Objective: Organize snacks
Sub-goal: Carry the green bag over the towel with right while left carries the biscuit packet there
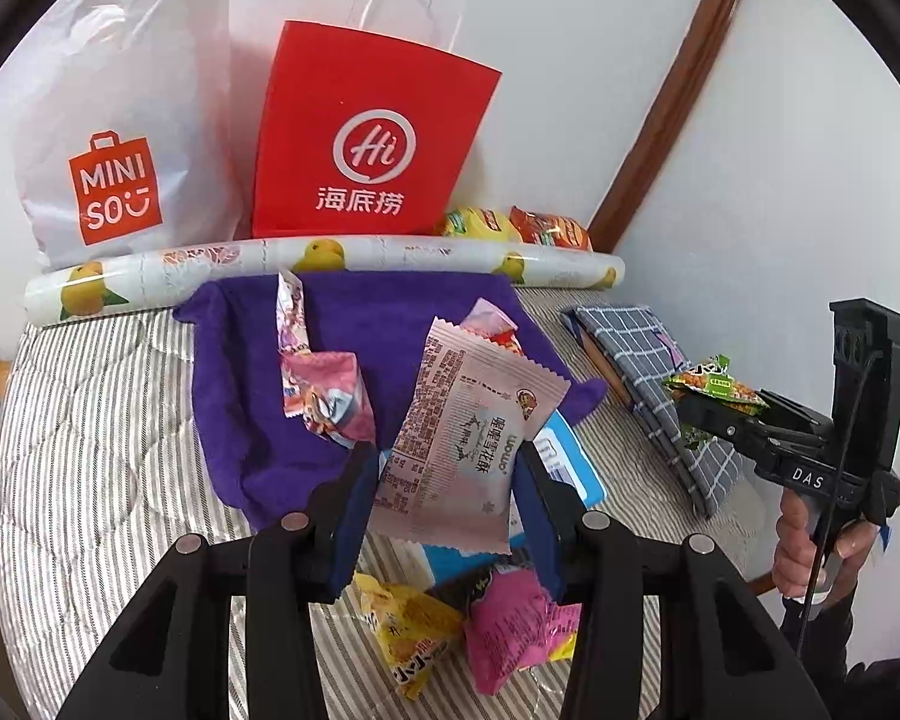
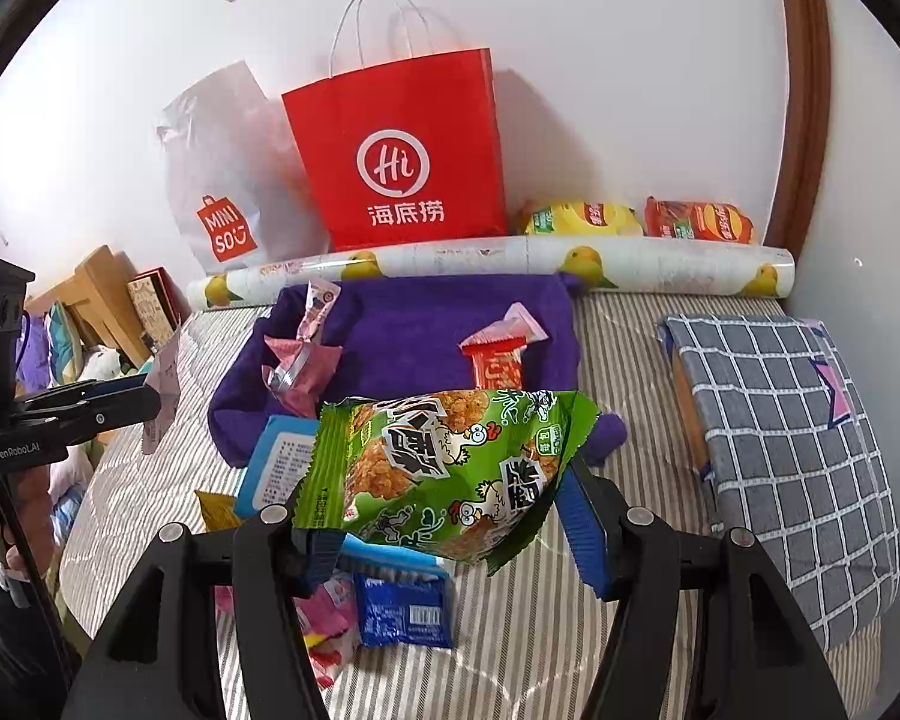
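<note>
Both pairs of jaws are partly closed, each pinching a snack packet clear of the bed. The left gripper clamps the pale pink packet by its lower half between blue pads; the right gripper grips the green rice-cracker packet across its width, and this packet shows again in the left view, held off to the side.

Below them more snacks lie loose on the striped bedcover: a yellow packet and a bright pink packet closest, a small blue packet under the right gripper, and a light-blue box partly hidden behind the held packets. Further back, a purple towel carries a crumpled pink wrapper and a red-and-pink packet.

Judging by this, the step in hand is carrying two picked snacks toward a place to sort them. The next move calls for choosing that place and keeping each grip firm on thin, slippery film.

At the far edge, behind a fruit-print roll, stand a red paper bag and a white plastic bag; what either holds cannot be seen. Beside the red bag lie a yellow chip bag and an orange chip bag.
</note>
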Available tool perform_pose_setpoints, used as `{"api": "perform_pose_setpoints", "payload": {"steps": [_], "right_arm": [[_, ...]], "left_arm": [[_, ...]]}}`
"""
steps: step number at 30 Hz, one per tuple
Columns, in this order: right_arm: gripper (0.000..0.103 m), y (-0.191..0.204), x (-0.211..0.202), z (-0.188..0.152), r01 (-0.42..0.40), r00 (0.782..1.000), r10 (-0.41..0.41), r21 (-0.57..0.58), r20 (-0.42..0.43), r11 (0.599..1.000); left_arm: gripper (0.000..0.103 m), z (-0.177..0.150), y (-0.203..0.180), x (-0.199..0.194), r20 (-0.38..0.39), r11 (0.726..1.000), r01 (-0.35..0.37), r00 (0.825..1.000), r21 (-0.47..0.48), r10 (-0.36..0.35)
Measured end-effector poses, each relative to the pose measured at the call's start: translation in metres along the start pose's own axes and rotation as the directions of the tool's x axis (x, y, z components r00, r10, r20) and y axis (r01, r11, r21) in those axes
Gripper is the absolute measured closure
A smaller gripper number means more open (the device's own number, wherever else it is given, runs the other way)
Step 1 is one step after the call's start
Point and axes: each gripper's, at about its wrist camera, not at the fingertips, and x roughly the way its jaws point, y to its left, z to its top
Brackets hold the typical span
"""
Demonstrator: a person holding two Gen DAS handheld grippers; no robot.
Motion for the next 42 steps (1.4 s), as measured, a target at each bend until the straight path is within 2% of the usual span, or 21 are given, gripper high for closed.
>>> {"api": "perform_pose_setpoints", "payload": {"steps": [26, 42], "right_arm": [[0.041, 0.011, 0.032, 0.042, -0.012, 1.0, 0.012, -0.028, 0.003, 1.0], [0.041, 0.012, 0.065, 0.077, -0.023, 1.0, 0.024, -0.044, 0.007, 0.999]], "left_arm": [[0.059, 0.043, 0.025, 0.009, 0.073, 0.997, -0.048, 0.996, -0.058, 0.052], [0.059, 0.075, 0.046, 0.035, 0.077, 0.994, -0.068, 0.994, -0.089, 0.075]]}}
